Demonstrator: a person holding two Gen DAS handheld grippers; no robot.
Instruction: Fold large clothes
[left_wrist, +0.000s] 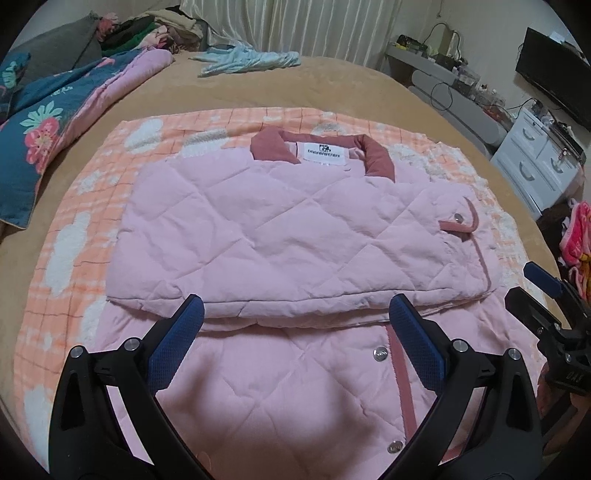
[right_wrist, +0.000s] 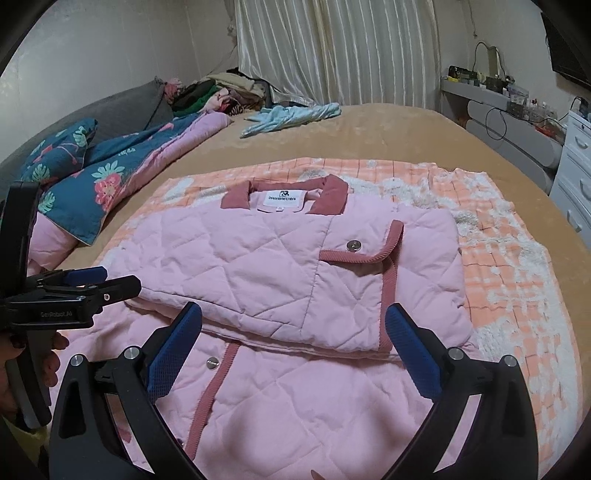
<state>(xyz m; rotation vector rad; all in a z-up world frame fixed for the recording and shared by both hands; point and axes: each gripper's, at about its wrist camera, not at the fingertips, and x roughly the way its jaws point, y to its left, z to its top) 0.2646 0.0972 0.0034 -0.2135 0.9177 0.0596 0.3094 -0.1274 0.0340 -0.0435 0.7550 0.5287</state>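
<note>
Folding is partway done: the pink quilted jacket (left_wrist: 295, 229) lies on the orange checked blanket (left_wrist: 74, 206) on the bed (left_wrist: 332, 85), its upper part doubled into a neat panel just ahead of both grippers, the lower part flat beneath their fingers. The left gripper (left_wrist: 295, 343) and right gripper (right_wrist: 293, 347) both hang spread wide, pinching nothing. Next, I judge, each must drop to the near hem, clamp it, and carry it forward over the panel.
</note>
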